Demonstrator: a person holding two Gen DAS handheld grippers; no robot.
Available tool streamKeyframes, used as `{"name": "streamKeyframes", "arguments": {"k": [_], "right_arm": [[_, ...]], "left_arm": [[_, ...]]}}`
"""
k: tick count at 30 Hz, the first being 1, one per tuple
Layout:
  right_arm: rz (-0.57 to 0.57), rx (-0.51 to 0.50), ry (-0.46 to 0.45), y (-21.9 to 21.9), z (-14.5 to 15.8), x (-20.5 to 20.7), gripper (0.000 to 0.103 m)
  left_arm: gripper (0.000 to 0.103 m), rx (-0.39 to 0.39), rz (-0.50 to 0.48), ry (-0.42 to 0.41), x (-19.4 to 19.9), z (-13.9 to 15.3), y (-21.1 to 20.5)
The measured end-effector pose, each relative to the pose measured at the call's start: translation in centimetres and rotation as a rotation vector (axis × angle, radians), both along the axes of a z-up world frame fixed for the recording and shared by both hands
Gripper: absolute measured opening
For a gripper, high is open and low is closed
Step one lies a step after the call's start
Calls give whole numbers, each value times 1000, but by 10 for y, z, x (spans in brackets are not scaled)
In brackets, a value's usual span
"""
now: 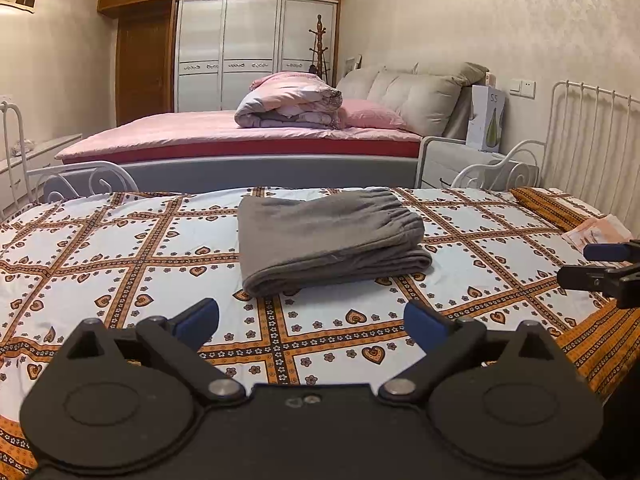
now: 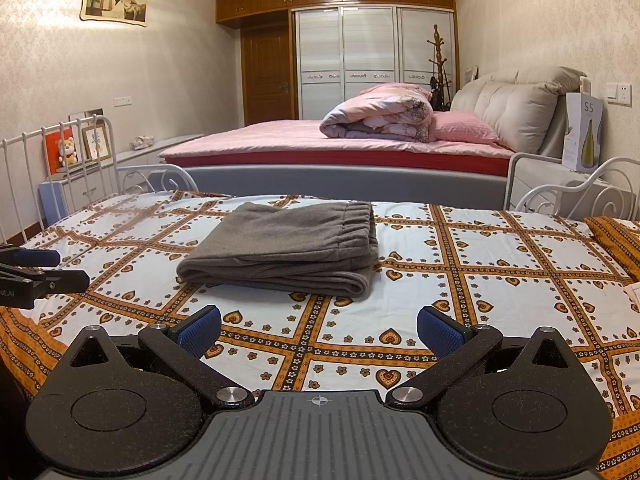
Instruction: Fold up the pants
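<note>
Grey pants (image 1: pixel 328 240) lie folded in a compact stack on the patterned bedsheet (image 1: pixel 120 248), elastic waistband on top at the far right. In the right wrist view the same pants (image 2: pixel 288 248) sit centre, beyond the fingers. My left gripper (image 1: pixel 311 326) is open and empty, held back from the stack's near edge. My right gripper (image 2: pixel 319 330) is likewise open with nothing between its blue pads. Each gripper shows in the other's view: the right gripper (image 1: pixel 600 264) at the right edge, the left gripper (image 2: pixel 36 270) at the left edge.
White metal bed rails (image 2: pixel 60 148) stand at both ends of the daybed. An orange pillow (image 1: pixel 552 206) and a folded paper (image 1: pixel 600 232) lie at the right. Behind is a pink bed (image 2: pixel 320 140) with a rolled quilt, a nightstand with a white box (image 2: pixel 582 136), and a wardrobe.
</note>
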State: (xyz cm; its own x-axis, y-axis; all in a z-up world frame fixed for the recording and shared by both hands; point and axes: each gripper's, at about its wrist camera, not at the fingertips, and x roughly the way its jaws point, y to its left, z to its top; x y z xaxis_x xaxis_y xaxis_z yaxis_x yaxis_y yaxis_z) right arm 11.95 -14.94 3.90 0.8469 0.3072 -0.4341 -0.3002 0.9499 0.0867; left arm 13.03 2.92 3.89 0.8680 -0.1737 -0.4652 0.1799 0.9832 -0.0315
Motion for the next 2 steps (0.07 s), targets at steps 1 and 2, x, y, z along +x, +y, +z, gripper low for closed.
{"name": "streamKeyframes", "arguments": {"k": [1,2], "right_arm": [[1,0,0,0,0,0,103],[0,-1,0,0,0,0,103]], "left_arm": [[95,-2,-1,2,0,0,0],[96,-5,-2,4,0,0,0]]}}
